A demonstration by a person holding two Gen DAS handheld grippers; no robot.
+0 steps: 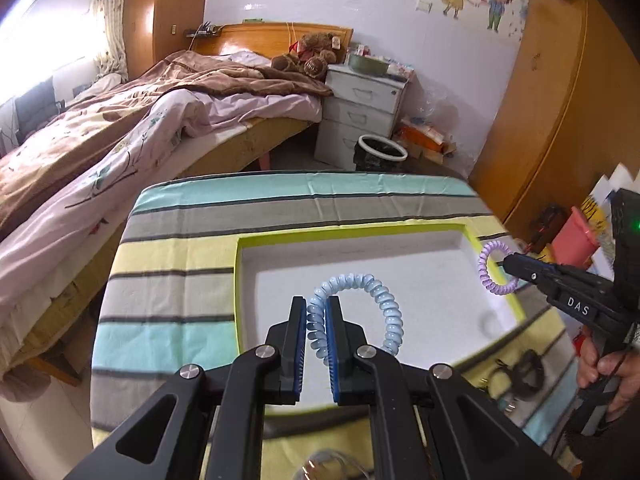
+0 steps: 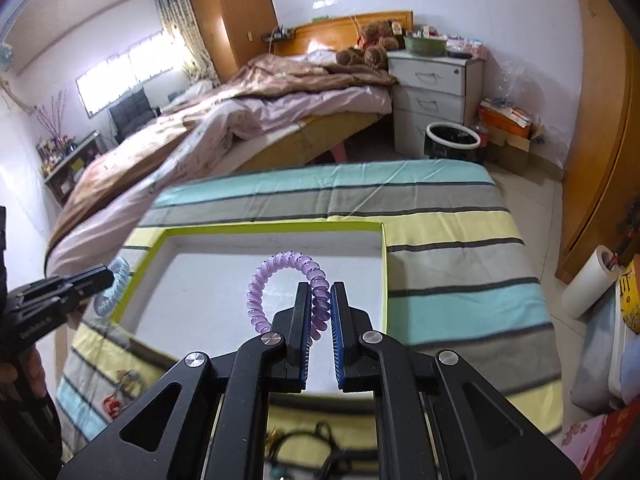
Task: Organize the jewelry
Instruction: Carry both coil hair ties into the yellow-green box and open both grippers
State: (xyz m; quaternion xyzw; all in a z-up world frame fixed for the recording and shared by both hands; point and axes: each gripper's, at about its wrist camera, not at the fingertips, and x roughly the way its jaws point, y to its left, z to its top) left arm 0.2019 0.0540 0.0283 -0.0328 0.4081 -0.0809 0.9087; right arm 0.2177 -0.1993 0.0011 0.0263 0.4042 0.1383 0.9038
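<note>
Tray (image 1: pixel 472 236) interior looks bare, nothing stowed yet; my left gripper (image 1: pixel 316 312) clenched on blue coil band (image 1: pixel 384 300) over tray, right gripper (image 2: pixel 320 300) clamping purple coil band (image 2: pixel 260 284) over it too; dark pieces (image 1: pixel 524 372) left on striped cloth (image 1: pixel 180 264), most sorting ahead

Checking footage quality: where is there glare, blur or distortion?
Left wrist: window blown out, items under the left gripper blurred, tray edges bowed. Right wrist: window bright, bottom clutter out of focus, corners vignetted.
</note>
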